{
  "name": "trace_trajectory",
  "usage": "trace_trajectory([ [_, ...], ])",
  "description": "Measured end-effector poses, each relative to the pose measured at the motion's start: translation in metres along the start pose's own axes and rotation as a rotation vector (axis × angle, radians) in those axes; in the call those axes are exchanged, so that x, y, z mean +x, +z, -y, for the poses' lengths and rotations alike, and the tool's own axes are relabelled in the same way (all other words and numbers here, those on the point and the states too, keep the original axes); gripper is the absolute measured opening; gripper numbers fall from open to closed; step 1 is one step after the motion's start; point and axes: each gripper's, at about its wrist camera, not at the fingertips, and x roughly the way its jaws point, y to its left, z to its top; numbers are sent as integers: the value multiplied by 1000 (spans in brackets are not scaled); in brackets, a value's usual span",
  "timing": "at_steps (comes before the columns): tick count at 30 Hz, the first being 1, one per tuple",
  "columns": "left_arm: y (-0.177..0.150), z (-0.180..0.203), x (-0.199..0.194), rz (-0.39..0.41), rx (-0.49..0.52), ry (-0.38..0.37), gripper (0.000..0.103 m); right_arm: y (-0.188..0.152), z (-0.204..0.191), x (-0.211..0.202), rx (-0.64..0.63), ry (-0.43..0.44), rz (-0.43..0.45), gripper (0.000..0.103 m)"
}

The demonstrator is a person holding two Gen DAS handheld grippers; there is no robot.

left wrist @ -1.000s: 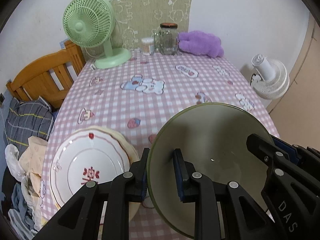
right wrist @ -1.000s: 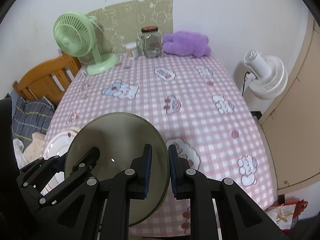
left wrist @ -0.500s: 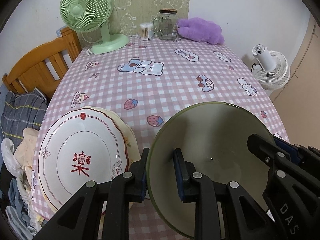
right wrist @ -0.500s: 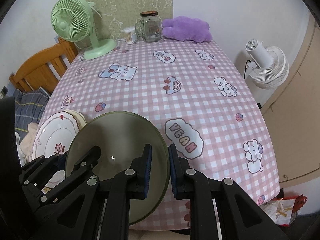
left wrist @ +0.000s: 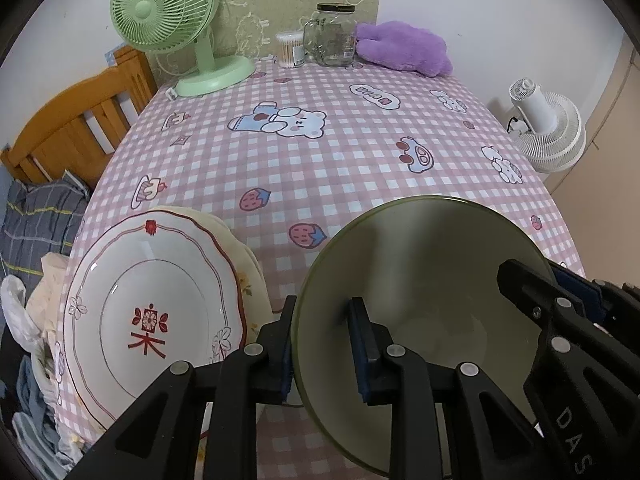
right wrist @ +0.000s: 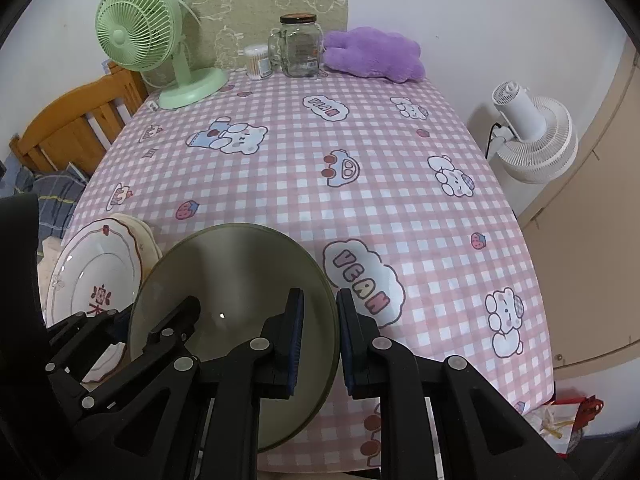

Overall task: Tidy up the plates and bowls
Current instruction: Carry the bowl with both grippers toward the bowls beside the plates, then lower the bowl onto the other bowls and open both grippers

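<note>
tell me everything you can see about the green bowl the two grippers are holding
The green bowl is a wide, round, olive-green dish with a thin darker rim and a smooth, glossy inside, ceramic or glass by its look. It is empty. The left gripper pinches its left rim and the right gripper its right rim, each with one pad inside and one outside. It sits beside the white patterned plate, over the near part of the pink checked tablecloth; whether it touches the cloth cannot be told.

A table under a pink-and-white checked cartoon tablecloth [left wrist: 320,168] carries, along its far edge, a pale green desk fan [left wrist: 176,20], a small cotton-swab tub [left wrist: 290,49], a lidded glass jar [left wrist: 334,34] and a purple plush toy [left wrist: 404,48] — and, at the near left corner, a white red-rimmed plate [left wrist: 152,312] on cream plates [left wrist: 248,276].
</note>
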Motion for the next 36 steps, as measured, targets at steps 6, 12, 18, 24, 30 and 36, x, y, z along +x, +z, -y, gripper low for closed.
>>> trace_trajectory([
  [6, 0, -5, -4, -18, -15, -8, 28, 0, -1, -3, -16, 18, -19, 20],
  [12, -4, -3, -17, -14, 2, -50, 45, -2, -1, -13, -15, 40, -26, 33],
  [18, -10, -10, -28, -1, -16, -138, 68, -7, -1, -29, 5, 68, 7, 59],
  [24, -17, -6, -18, -28, -31, -210, 73, -16, -3, -31, 7, 67, -13, 60],
  [30, -20, -7, -2, -52, -53, -235, 74, -24, 4, -29, 26, 72, -29, 60],
  [36, -16, -4, 5, -37, -51, -251, 75, -22, 8, -20, 57, 79, -43, 68],
])
